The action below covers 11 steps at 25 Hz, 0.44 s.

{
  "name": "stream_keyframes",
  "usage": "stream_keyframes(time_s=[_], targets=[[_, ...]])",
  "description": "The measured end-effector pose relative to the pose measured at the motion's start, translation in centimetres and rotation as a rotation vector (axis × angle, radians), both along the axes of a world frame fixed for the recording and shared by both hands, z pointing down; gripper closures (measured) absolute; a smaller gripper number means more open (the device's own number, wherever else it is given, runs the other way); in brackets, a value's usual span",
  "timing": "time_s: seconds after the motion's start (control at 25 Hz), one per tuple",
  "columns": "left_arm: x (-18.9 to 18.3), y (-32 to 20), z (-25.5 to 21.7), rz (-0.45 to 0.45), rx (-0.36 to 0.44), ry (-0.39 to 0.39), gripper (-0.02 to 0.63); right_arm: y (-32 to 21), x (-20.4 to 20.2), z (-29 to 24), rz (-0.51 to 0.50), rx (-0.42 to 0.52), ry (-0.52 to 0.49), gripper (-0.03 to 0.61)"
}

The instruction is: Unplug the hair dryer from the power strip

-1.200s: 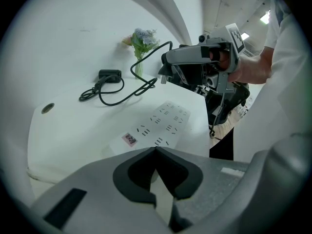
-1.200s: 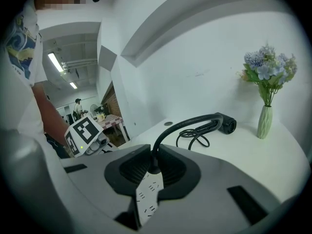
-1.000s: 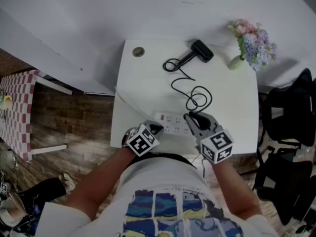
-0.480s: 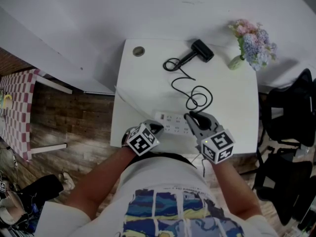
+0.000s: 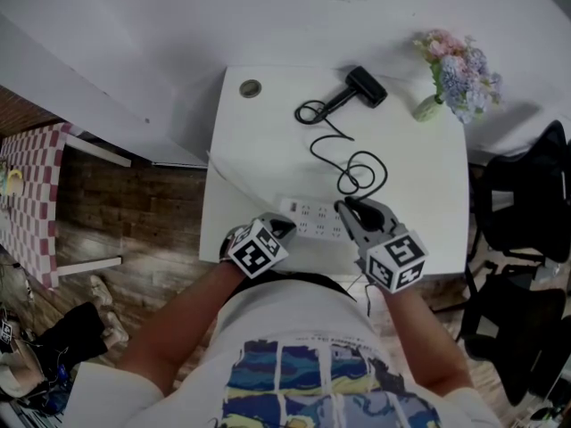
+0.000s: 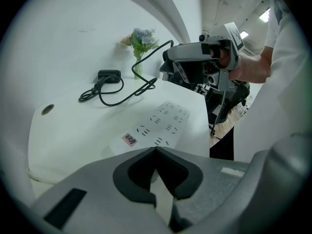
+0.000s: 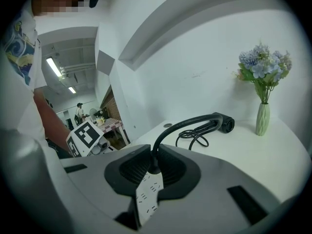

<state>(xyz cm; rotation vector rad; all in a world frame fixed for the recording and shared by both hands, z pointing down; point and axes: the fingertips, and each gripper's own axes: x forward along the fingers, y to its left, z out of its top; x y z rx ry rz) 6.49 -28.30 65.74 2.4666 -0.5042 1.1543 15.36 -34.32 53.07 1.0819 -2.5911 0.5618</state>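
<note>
**Right gripper clamping the plug at the near edge of the bench**

The person is standing at the near edge of the white bench (image 5: 259, 159), holding one gripper in each hand over the power strip (image 5: 310, 220). The strip is lying flat along that near edge, its sockets facing up.

The right gripper (image 5: 351, 212) is reaching over the strip's right end. In the right gripper view its jaws (image 7: 154, 163) are squeezing a small black plug (image 7: 154, 168) between the pads. The white strip (image 7: 147, 195) is showing just under them. Whether the prongs are sitting in a socket cannot be told.

The black cord (image 5: 357, 172) is rising out of the plug. It is looping once near the middle of the bench and running on toward the far edge. There the black hair dryer (image 5: 364, 88) is lying on its side, right of centre, with a second small coil beside its handle.

The left gripper (image 5: 285, 229) is hovering at the strip's left end. In its own view the jaw tips (image 6: 155, 149) are meeting with nothing between them, and the strip's end is showing white just below. Whether they are pressing on it is not clear.

A pale vase of flowers (image 5: 457, 74) is standing at the far right corner. A round grommet (image 5: 251, 88) is sitting at the far left corner.
</note>
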Motion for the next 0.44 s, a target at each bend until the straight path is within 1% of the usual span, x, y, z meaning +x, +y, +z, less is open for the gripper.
stream_keyframes(time_s=[0.44], targets=[[-0.06, 0.37, 0.32, 0.005, -0.003, -0.005, 0.612, 0.19, 0.5, 0.28, 0.011, -0.007, -0.019, 0.534]])
